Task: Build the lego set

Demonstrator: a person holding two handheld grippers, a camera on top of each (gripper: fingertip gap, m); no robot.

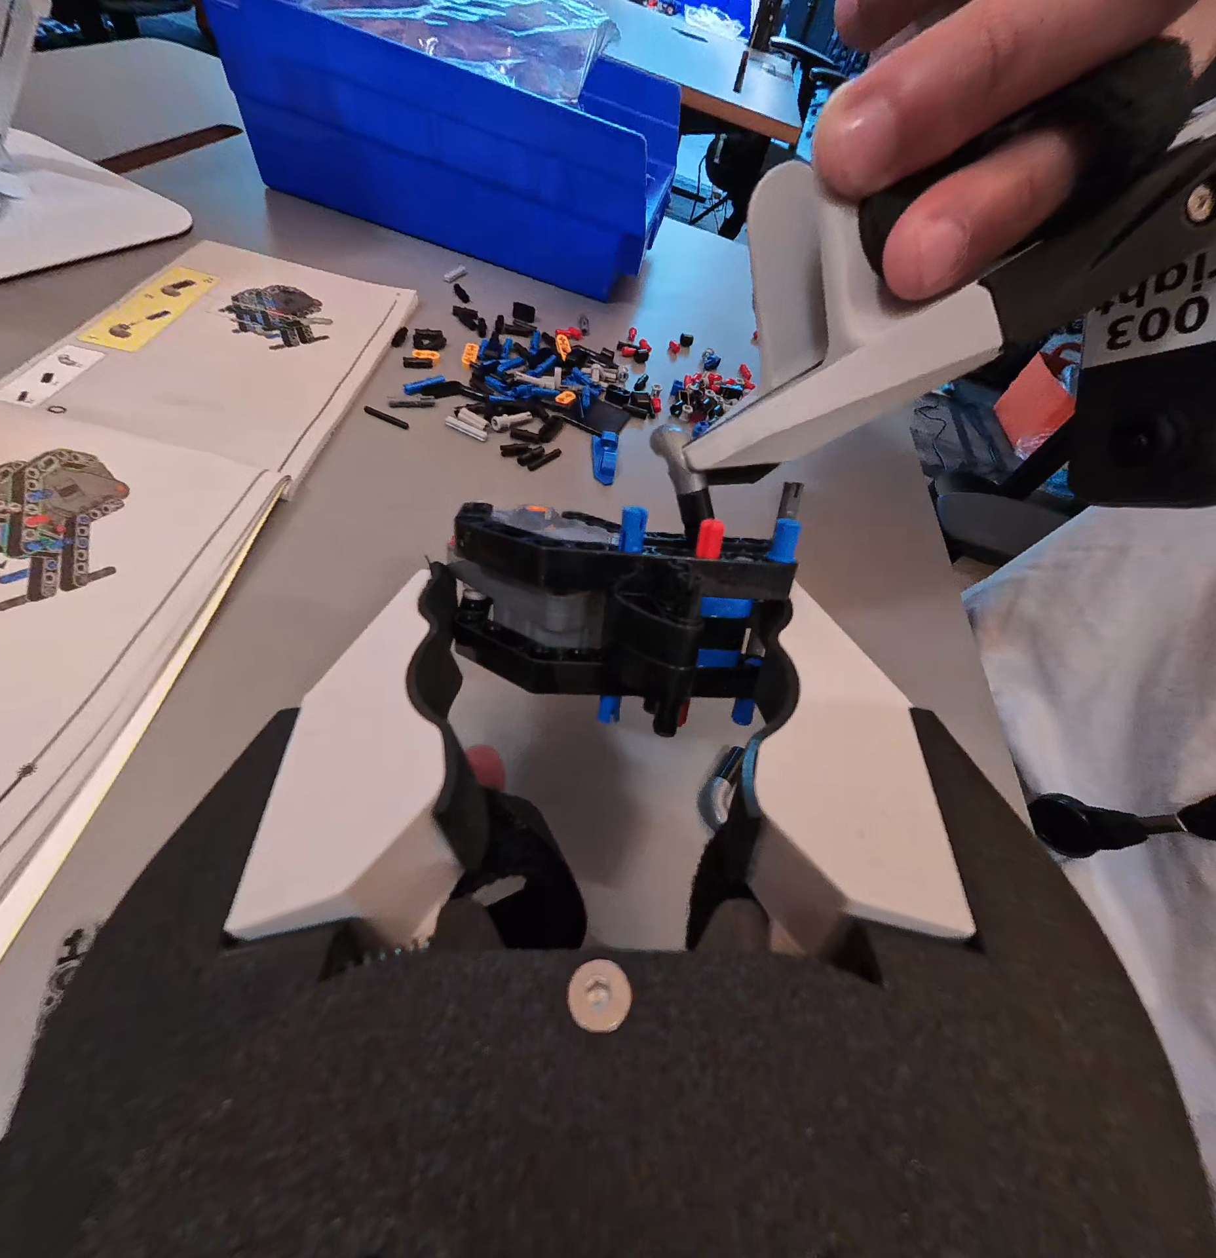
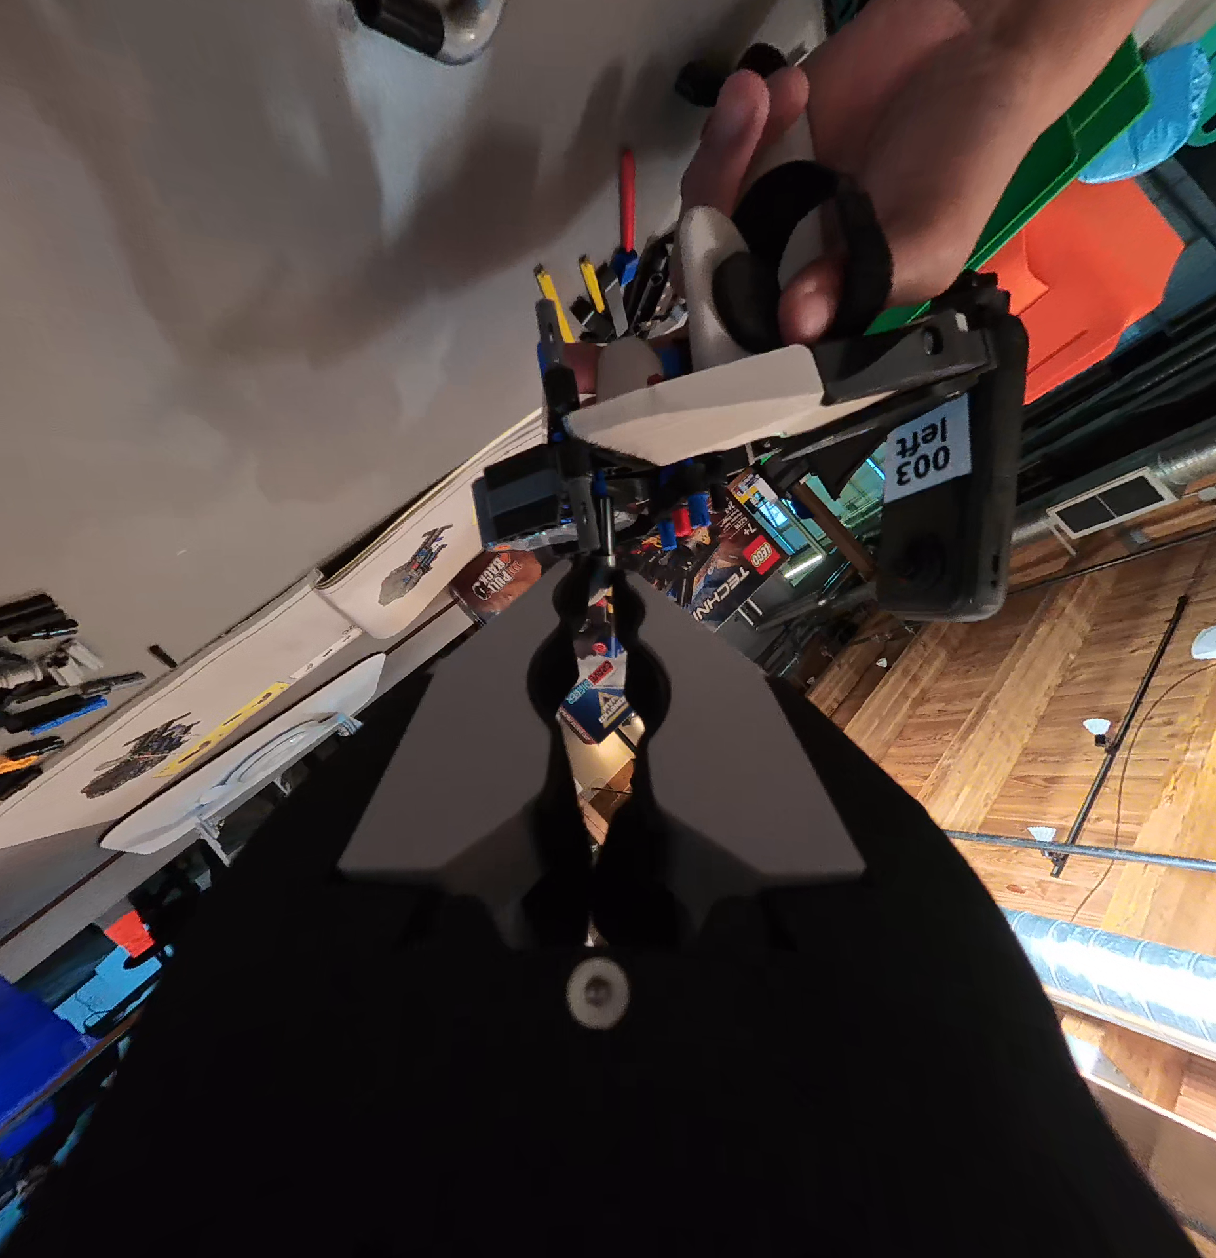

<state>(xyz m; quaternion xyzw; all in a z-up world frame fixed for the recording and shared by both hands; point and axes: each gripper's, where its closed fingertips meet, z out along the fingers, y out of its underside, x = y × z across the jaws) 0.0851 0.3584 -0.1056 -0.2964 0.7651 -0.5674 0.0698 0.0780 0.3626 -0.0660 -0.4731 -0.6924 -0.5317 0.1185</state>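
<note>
Grey desk [image 1: 333, 517] in a workroom. Above it, the half-built black lego assembly with blue and red pins [image 1: 619, 613] sits clamped crosswise in the left tongs [image 1: 602, 653], long axis side to side, pins up, likely steadied for insertion. The right tongs [image 1: 694, 456] pinch a grey-tipped black axle piece [image 1: 687, 487], slanting down into its top. Loose parts pile [image 1: 557, 381] and open instruction booklet [image 1: 204, 367] lie beyond.

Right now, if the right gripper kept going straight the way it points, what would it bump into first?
Most likely the black lego assembly clamped in the left gripper. The right gripper already pinches a grey-tipped black pin aimed down at its top, though the depth is hard to judge.
</note>
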